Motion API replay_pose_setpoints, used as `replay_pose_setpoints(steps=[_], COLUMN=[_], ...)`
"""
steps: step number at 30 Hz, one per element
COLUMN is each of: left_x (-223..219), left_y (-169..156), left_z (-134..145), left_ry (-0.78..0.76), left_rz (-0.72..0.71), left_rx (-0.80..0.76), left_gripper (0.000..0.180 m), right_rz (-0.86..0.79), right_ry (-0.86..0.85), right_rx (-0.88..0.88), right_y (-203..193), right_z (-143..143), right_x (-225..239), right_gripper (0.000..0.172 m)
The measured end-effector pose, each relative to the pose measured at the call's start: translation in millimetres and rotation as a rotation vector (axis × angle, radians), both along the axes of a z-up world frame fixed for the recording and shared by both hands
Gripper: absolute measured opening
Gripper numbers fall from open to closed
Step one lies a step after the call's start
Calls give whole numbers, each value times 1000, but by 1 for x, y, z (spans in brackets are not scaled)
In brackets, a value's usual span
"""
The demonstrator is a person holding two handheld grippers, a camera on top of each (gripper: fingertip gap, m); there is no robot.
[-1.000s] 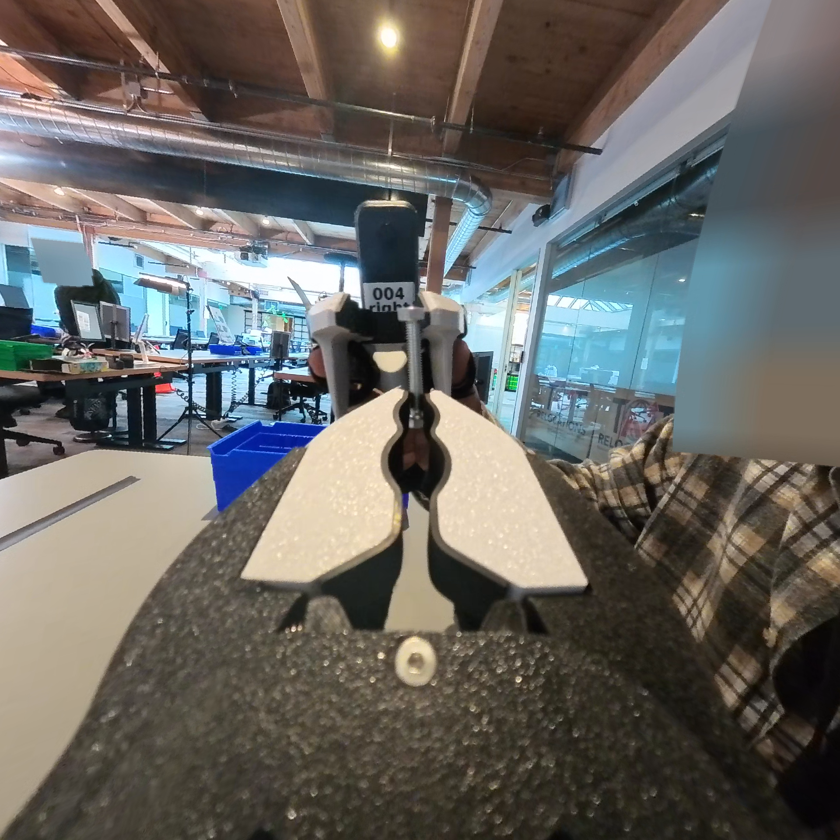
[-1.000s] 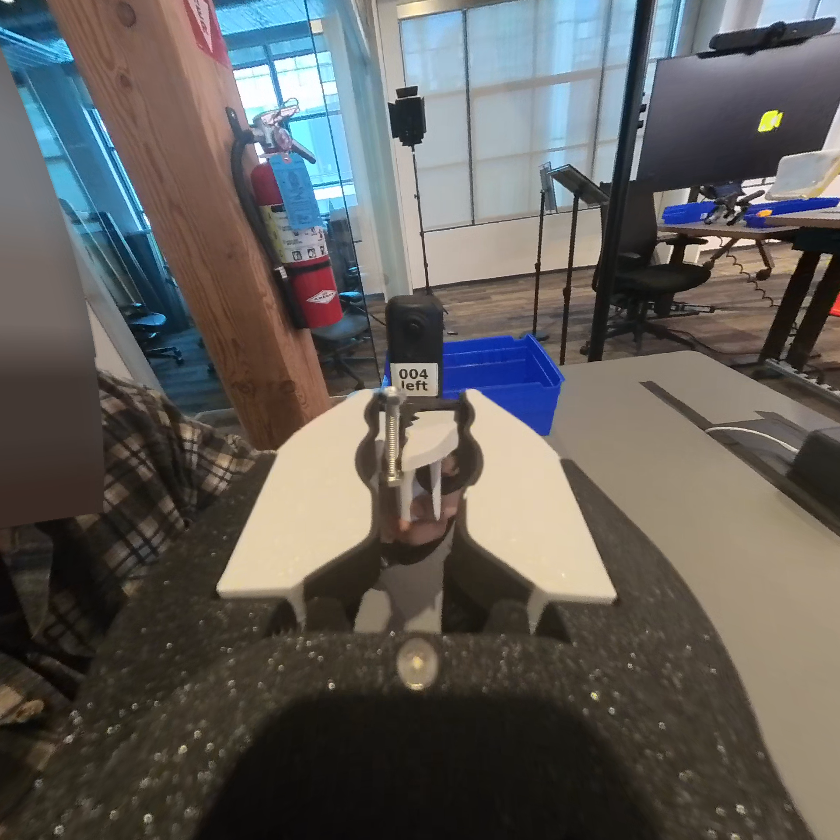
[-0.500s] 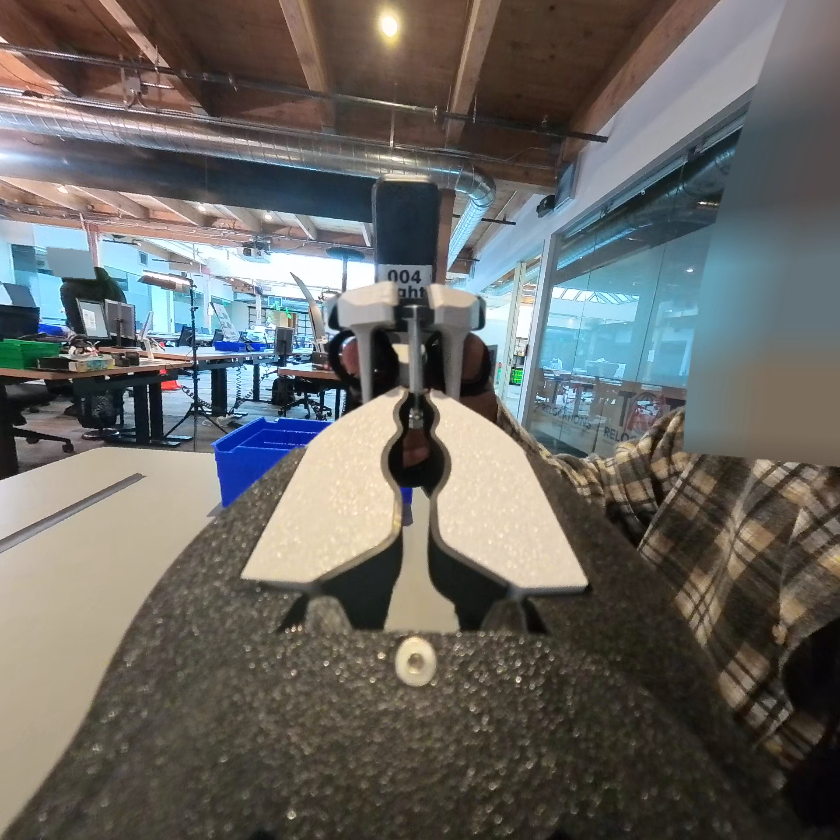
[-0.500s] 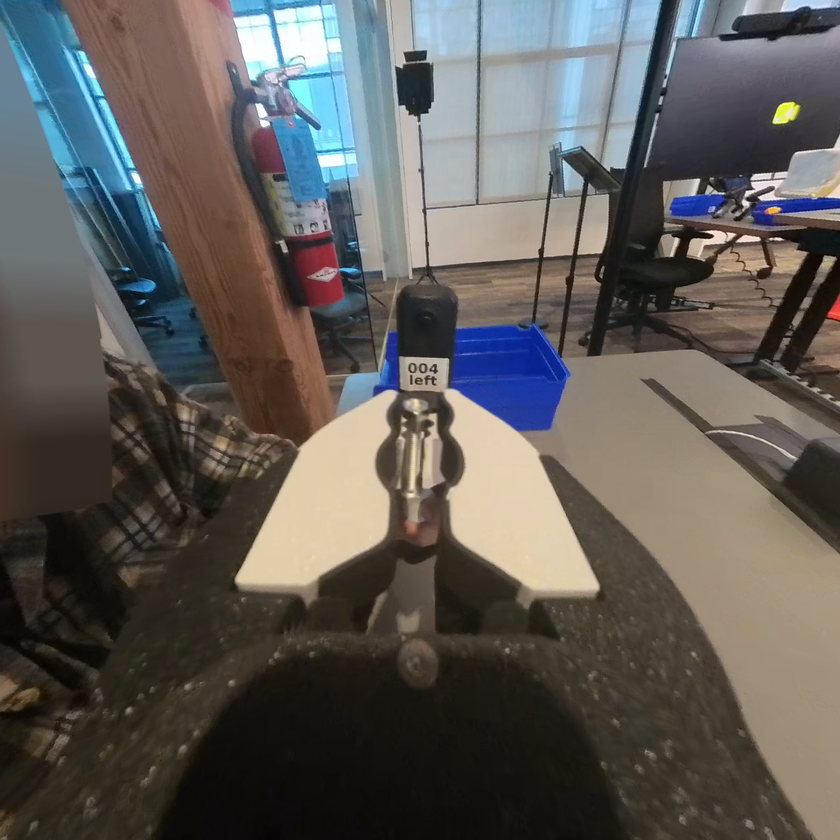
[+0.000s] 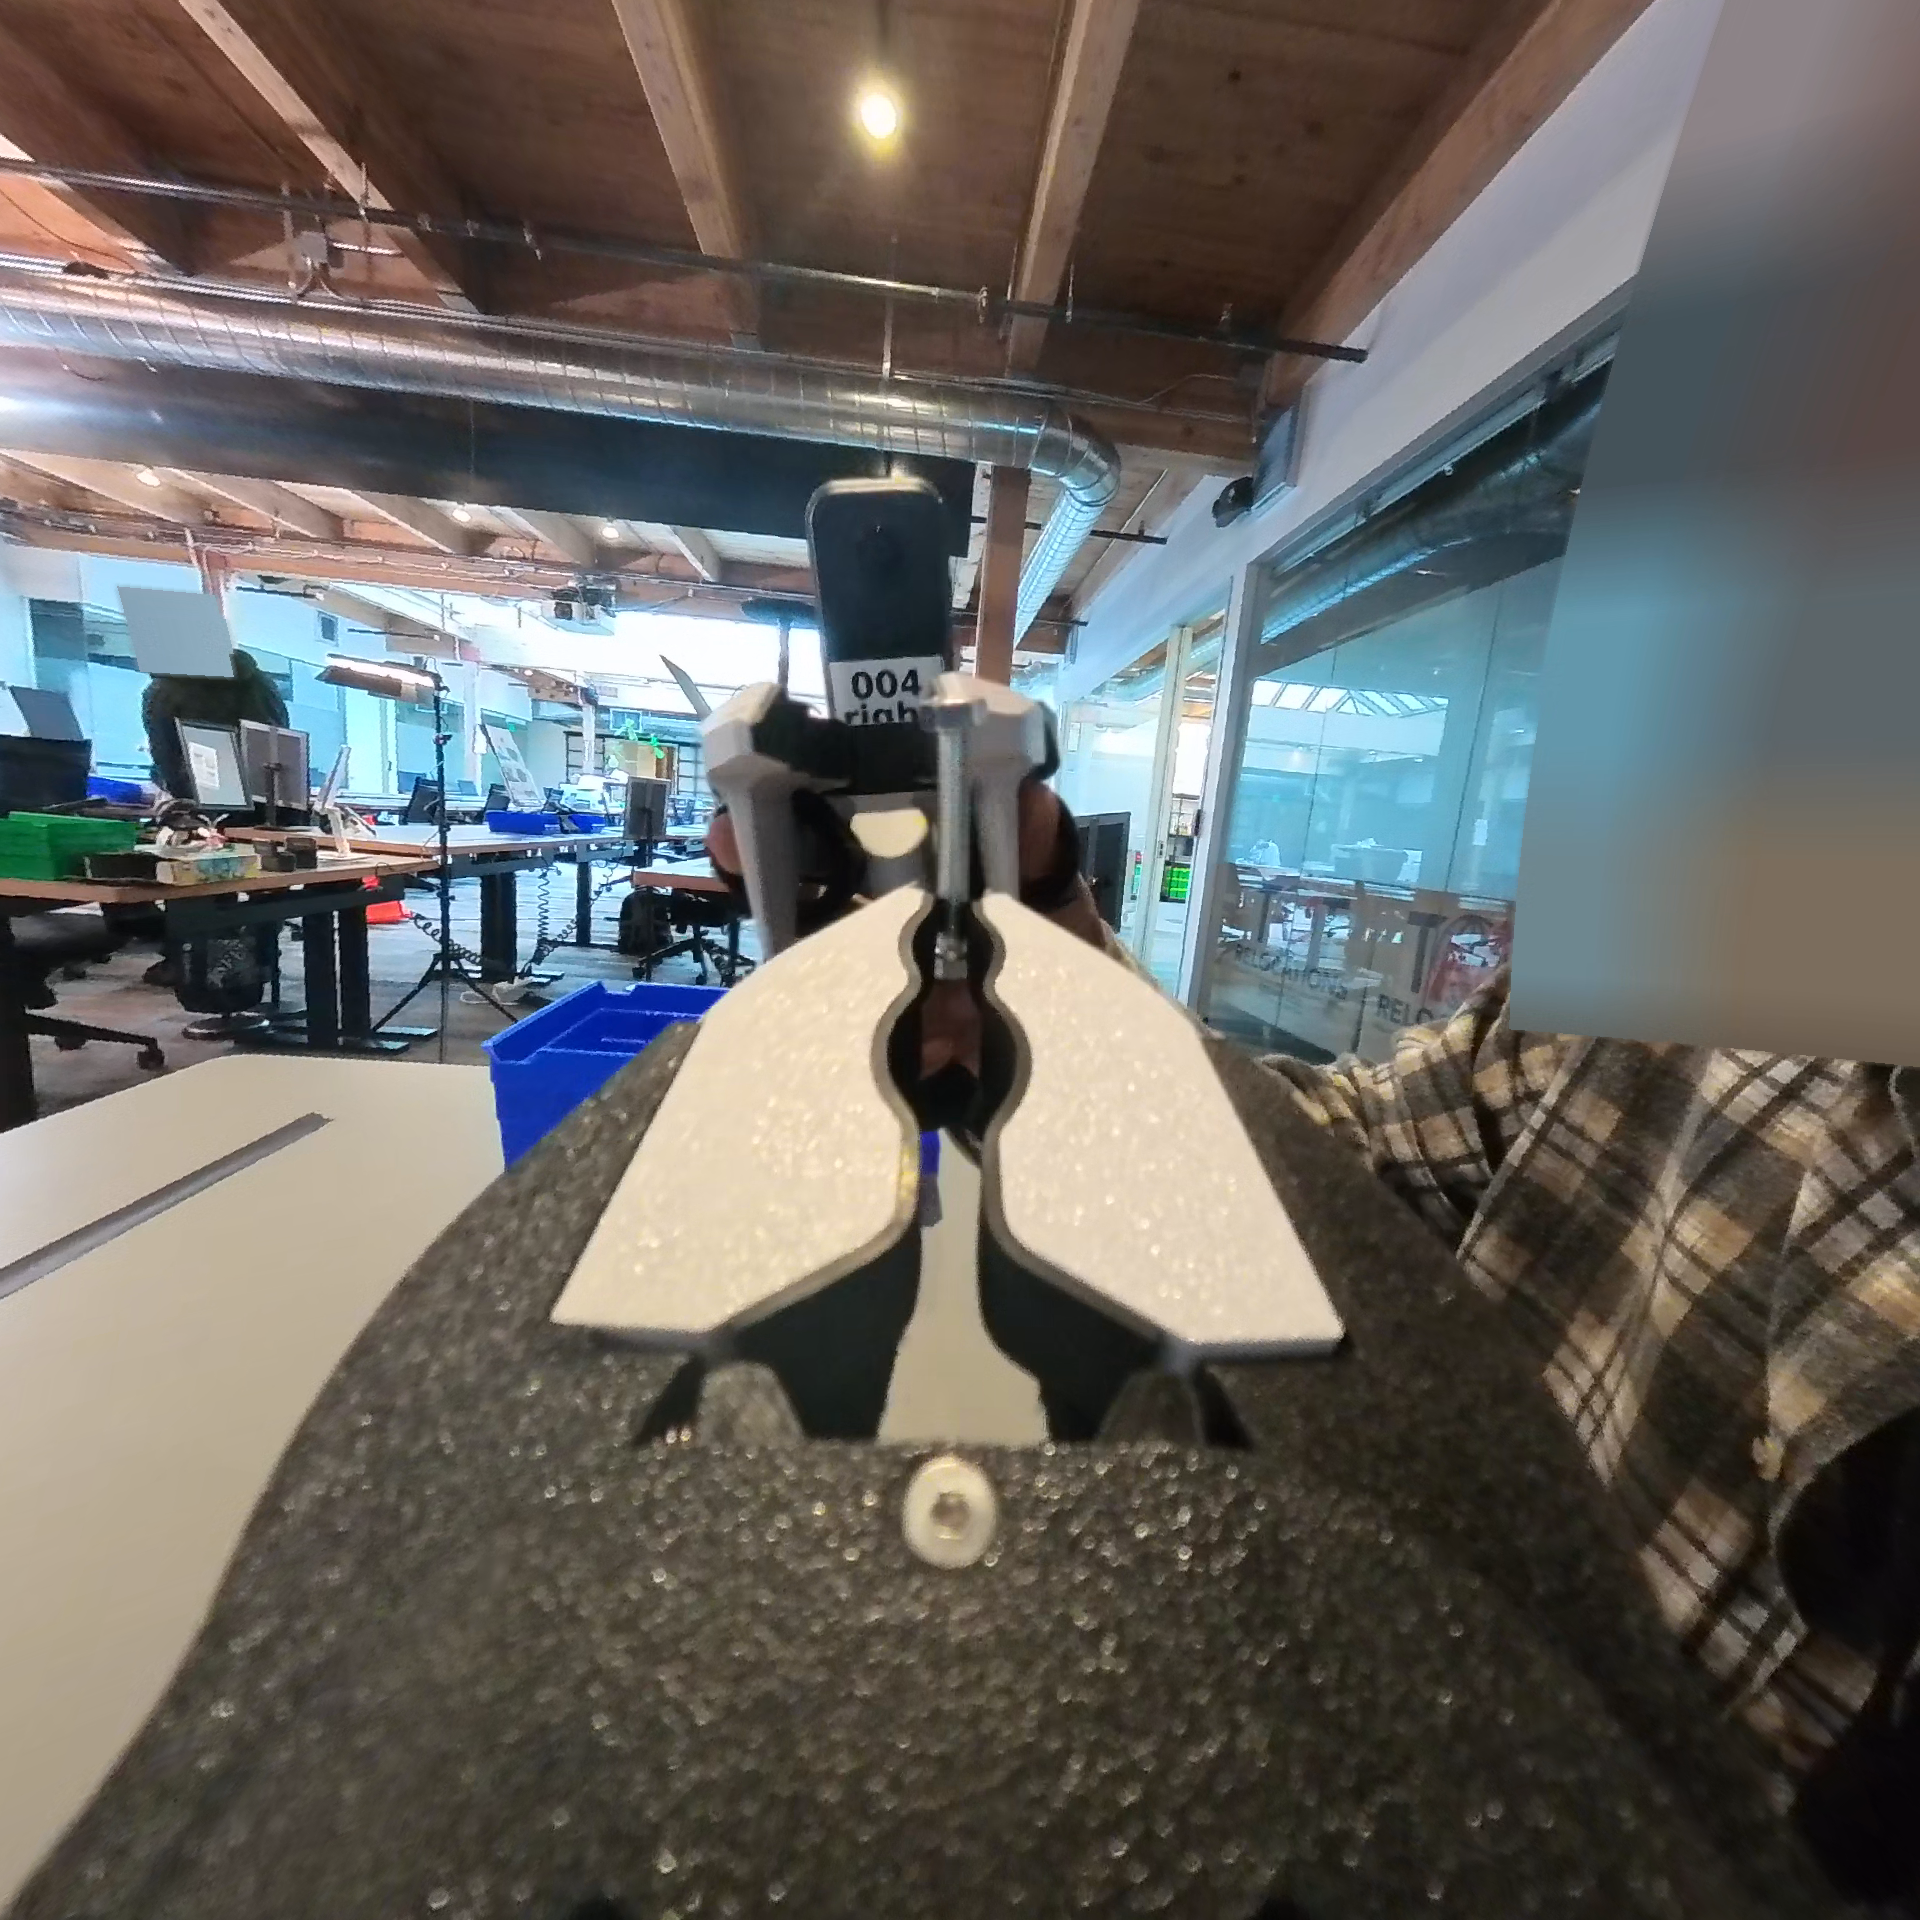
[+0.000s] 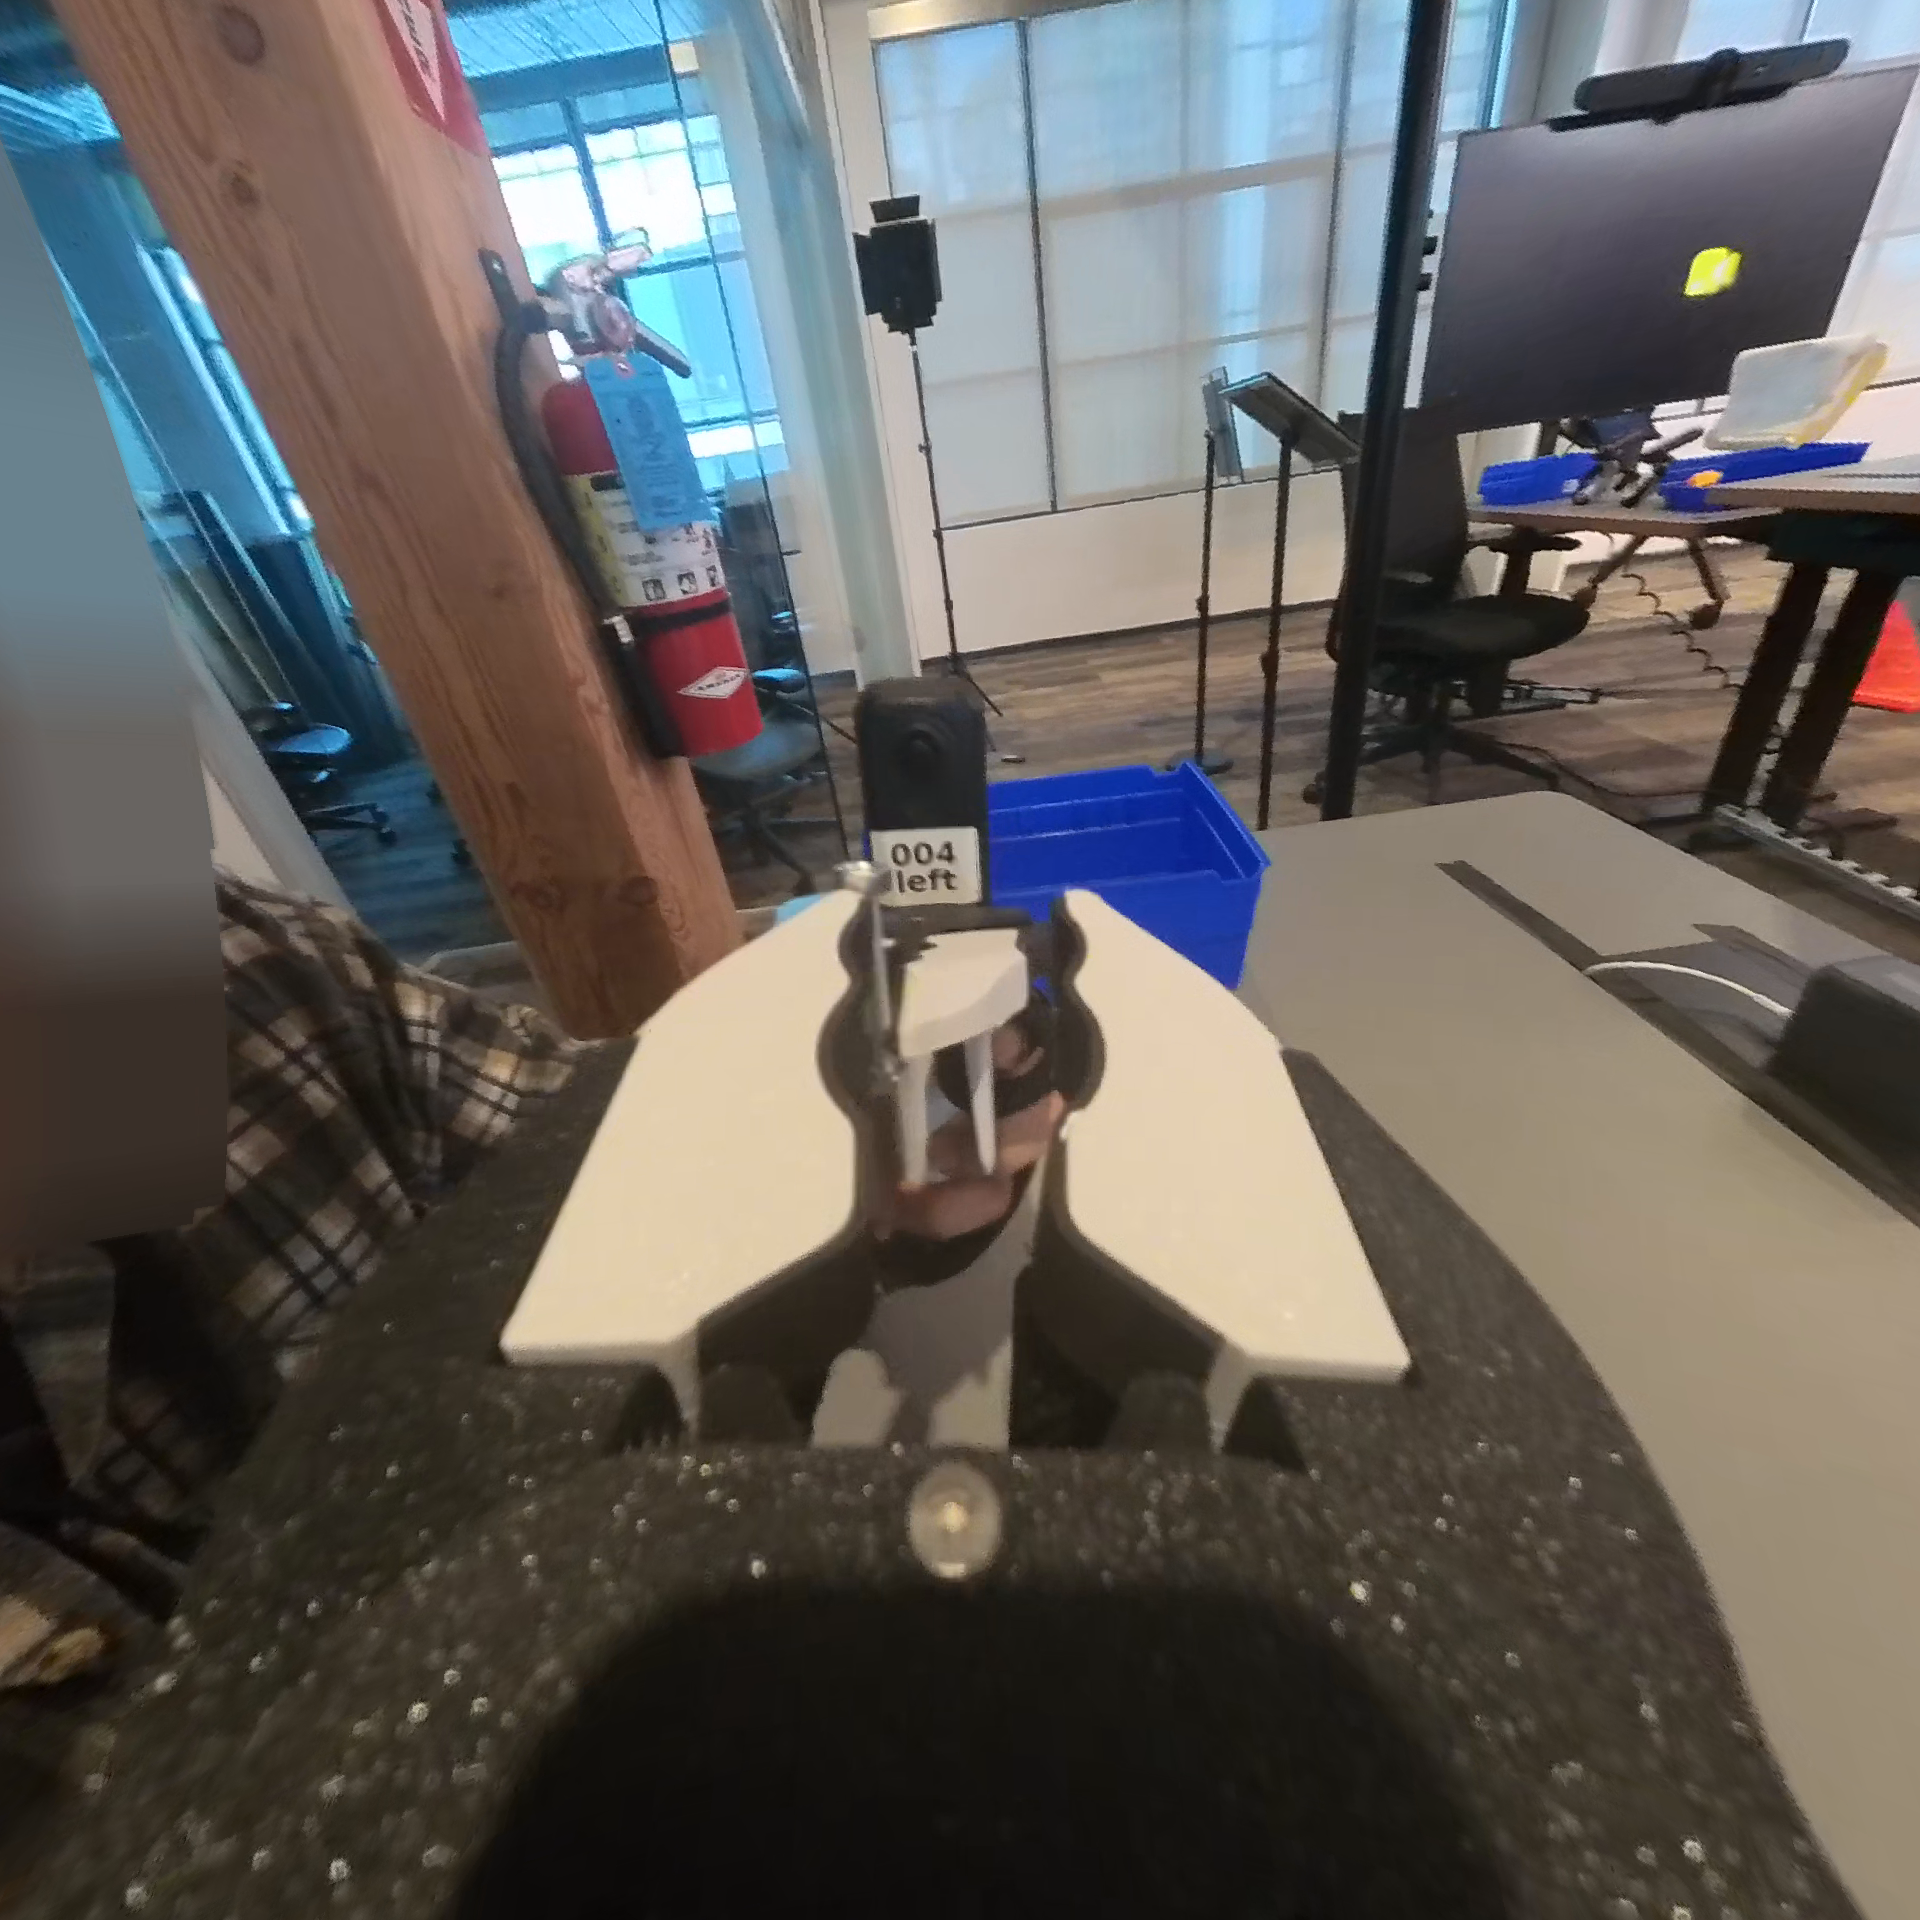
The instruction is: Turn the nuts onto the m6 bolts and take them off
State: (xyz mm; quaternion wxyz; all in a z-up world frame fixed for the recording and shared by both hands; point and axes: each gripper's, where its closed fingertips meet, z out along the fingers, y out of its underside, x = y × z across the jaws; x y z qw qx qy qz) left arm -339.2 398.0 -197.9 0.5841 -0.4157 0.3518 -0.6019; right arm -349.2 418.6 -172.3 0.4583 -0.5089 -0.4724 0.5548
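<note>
The left gripper clamps a bolt upright; the right gripper stands apart around it. Only the right view shows the fire extinguisher; a blue bin sits at the desk edge

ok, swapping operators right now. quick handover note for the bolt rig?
Left claw: shut on the bolt, gripping its lower threaded end; the bolt stands upright, head on top.
Right claw: open around the bolt, not gripping it.
Blue bin sits at the table edge behind.
Nut: I cannot make one out on the bolt for certain.
Left: regrip with the right claw and turn again.
</note>
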Motion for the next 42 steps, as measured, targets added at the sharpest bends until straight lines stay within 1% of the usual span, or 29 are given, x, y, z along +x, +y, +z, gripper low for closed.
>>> replay_pose_setpoints(steps=[7, 9, 13, 19, 20, 22, 27, 29, 31, 32, 33, 35, 37, 38, 39, 40, 42], left_x=[3, 4, 3, 4, 4, 5, 7, 8, 8, 8, 8, 8, 7, 7, 8, 9, 12], left_y=[1, 0, 1, 0, 0, 1, 1, 1, 1, 0, 0, -1, -2, -2, -2, -1, 0], left_z=[-3, -3, -3, -3, -3, -3, -6, -7, -7, -7, -8, -7, -6, -6, -6, -7, -9], left_ry=[14, 20, 19, 22, 22, 24, 36, 39, 39, 42, 47, 50, 45, 45, 47, 50, 56], left_rz=[3, 5, 11, 9, 8, 8, 8, 6, 3, 2, 2, 1, -4, -6, -7, -8, -14], left_rx=[-4, 3, 0, 5, 3, 3, 0, -6, -8, -6, -3, 2, -1, -2, -4, -6, -14], left_gripper=[4, 4, 4, 4, 4, 4, 4, 4, 4, 4, 4, 4, 4, 4, 4, 5, 5], right_rz=[48, 26, 20, 47, 52, 80, 80, 61, -28, -110, -209, -463, -738, -843, -919, -976, -1026], right_ry=[2, -22, -13, -26, -34, -43, -3, 53, 87, 60, 3, -163, -386, -490, -581, -635, -700], right_rx=[30, 34, 17, 41, 45, 65, 72, 87, 106, 119, 135, 153, 150, 112, 55, -9, -143], right_y=[-15, -11, -6, -14, -15, -19, -20, -20, -9, 2, 17, 51, 81, 88, 91, 91, 86], right_z=[3, 0, 0, -1, -1, -2, 7, 20, 35, 38, 36, 21, -12, -33, -57, -78, -120], right_x=[-7, -9, -4, -9, -10, -11, -7, 4, 34, 57, 84, 156, 245, 289, 328, 360, 402], right_gripper=[31, 30, 31, 30, 28, 10, 10, 10, 10, 10, 10, 10, 10, 10, 10, 10, 10])
